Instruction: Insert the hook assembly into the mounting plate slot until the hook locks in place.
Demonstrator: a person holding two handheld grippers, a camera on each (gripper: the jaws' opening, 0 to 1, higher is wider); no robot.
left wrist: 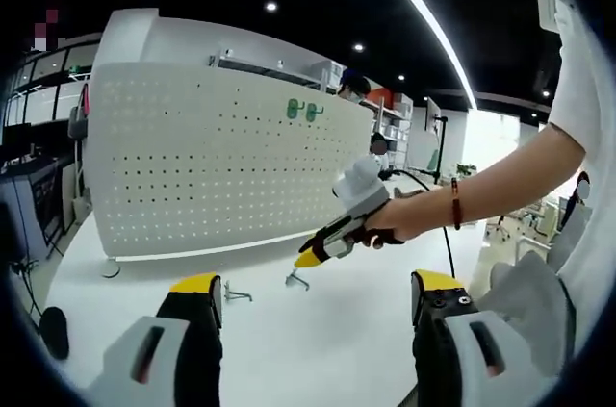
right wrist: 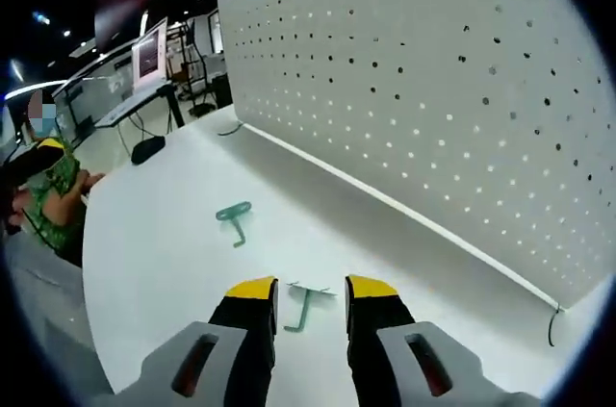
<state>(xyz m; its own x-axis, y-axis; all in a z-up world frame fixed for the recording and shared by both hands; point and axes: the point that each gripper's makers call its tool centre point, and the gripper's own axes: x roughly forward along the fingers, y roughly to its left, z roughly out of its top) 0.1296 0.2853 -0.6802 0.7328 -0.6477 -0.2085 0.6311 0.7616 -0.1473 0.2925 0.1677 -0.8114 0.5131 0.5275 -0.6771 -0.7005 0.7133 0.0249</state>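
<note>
A white pegboard point(left wrist: 221, 162) point(right wrist: 433, 89) stands upright on the white table point(left wrist: 318, 340) point(right wrist: 164, 263). Two green hooks point(left wrist: 305, 110) hang near its top. Two more green hooks lie on the table: one point(right wrist: 300, 309) point(left wrist: 298, 280) sits between my right gripper's point(right wrist: 311, 289) parted yellow tips, the other point(right wrist: 234, 217) point(left wrist: 236, 294) lies farther off. A hand holds the right gripper point(left wrist: 310, 258) low over the table in front of the board. My left gripper point(left wrist: 318, 282) is wide open, with nothing between its jaws.
A black oval object point(left wrist: 53, 330) point(right wrist: 146, 149) lies near the table's far end. A thin cable point(right wrist: 553, 325) hangs at the board's foot. Desks with monitors point(right wrist: 149, 56) and a seated person point(right wrist: 48, 186) are beyond the table edge.
</note>
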